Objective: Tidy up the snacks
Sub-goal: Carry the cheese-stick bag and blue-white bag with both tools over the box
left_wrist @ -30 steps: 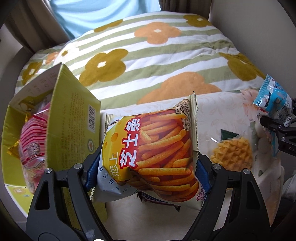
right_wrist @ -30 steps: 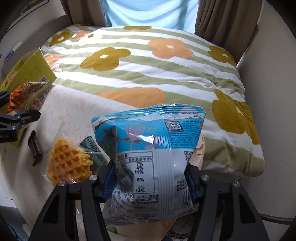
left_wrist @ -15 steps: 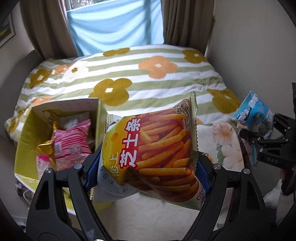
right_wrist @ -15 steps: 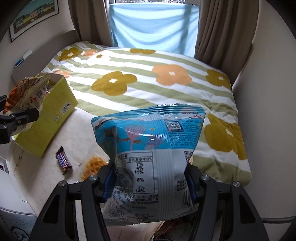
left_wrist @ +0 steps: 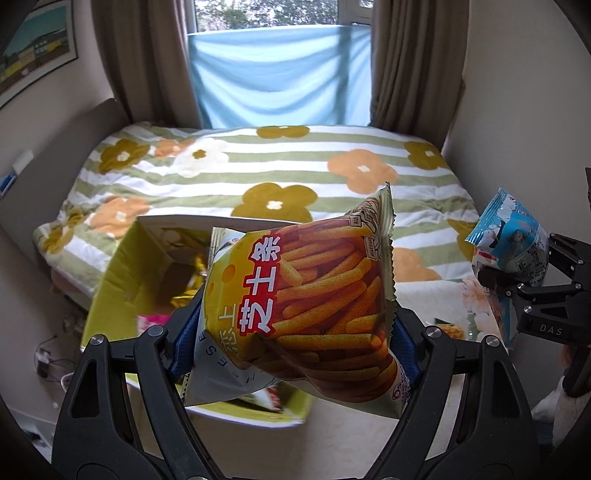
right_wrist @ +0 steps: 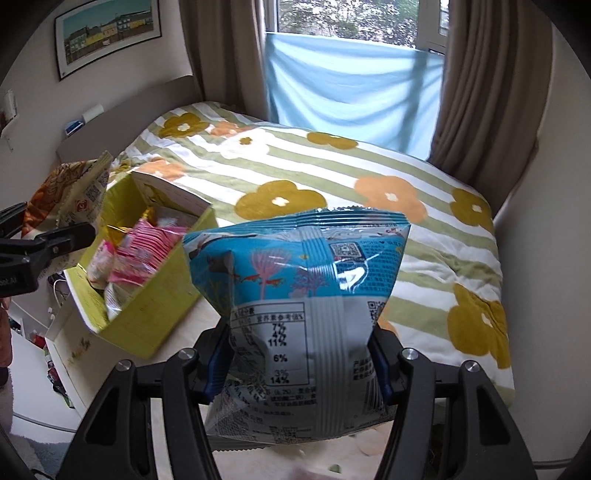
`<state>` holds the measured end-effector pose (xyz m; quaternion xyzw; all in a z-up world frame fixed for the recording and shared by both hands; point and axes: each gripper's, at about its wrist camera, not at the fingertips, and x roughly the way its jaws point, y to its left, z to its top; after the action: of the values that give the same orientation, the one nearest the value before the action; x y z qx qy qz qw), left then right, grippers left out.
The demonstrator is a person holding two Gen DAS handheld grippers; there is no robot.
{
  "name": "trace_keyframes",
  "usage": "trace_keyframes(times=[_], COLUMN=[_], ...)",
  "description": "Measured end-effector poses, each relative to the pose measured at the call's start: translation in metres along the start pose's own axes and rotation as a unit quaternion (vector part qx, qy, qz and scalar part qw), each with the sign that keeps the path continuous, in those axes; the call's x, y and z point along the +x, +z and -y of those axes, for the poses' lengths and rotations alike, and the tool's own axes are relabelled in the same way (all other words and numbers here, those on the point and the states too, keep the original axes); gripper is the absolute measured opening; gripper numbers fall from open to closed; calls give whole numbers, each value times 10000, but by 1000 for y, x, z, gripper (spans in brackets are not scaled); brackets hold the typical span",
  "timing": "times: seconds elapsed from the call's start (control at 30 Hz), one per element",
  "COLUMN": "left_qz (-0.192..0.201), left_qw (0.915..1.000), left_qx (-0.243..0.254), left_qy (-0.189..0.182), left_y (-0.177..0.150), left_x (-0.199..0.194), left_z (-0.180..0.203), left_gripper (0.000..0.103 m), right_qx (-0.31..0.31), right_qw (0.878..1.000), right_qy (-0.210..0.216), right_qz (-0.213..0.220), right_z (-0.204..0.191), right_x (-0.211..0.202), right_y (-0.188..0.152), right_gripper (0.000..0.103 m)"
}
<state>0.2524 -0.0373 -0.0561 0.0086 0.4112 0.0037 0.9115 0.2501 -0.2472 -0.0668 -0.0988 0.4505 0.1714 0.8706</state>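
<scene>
Left gripper (left_wrist: 293,334): jaws clamped on the lower half of the cheese stick snack bag (left_wrist: 306,295), held in the air over the near wall of the yellow-green cardboard box (left_wrist: 122,280), which sits at 9 o'clock in the left wrist view. Right gripper (right_wrist: 301,363): jaws clamped on the blue-and-silver snack bag (right_wrist: 299,306), held clear of the desk (right_wrist: 184,339), box at 9 o'clock.

Risks (judged): both bags are puffed and slick, so each could slide out of its grip. The box already holds pink packets (right_wrist: 138,251), so a drop near the rim may bounce out. The box stands close to the desk's left edge; a nudge could tip it off.

Surface: pale, patterned desk against a bed with a striped flower quilt (right_wrist: 332,177). At 12 o'clock, a window (left_wrist: 273,13) with a blue cloth (left_wrist: 277,77) and brown curtains (left_wrist: 410,66). Framed picture (right_wrist: 107,29) at 10 o'clock.
</scene>
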Motion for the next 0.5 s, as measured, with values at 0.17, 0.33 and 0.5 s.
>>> trace_keyframes(times=[0.17,0.33,0.5], left_qz=[-38,-159,-391], left_qw=[9999,9997,9992], left_qx=[-109,-160,-41], left_qy=[-20,-48,-106], left_y=[4,10,13], left_x=[2,17,50], left_z=[-66,-133,-190], left_gripper=[81,81,81], right_qx=[-42,93,298], right_qw=[9999,9998,9995], right_qy=[71,150,134], right_qz=[60,24,-30], right_z=[-58,-113,-151], right_x=[11,34,61], right_y=[28,57,79], right_gripper=[57,57,57])
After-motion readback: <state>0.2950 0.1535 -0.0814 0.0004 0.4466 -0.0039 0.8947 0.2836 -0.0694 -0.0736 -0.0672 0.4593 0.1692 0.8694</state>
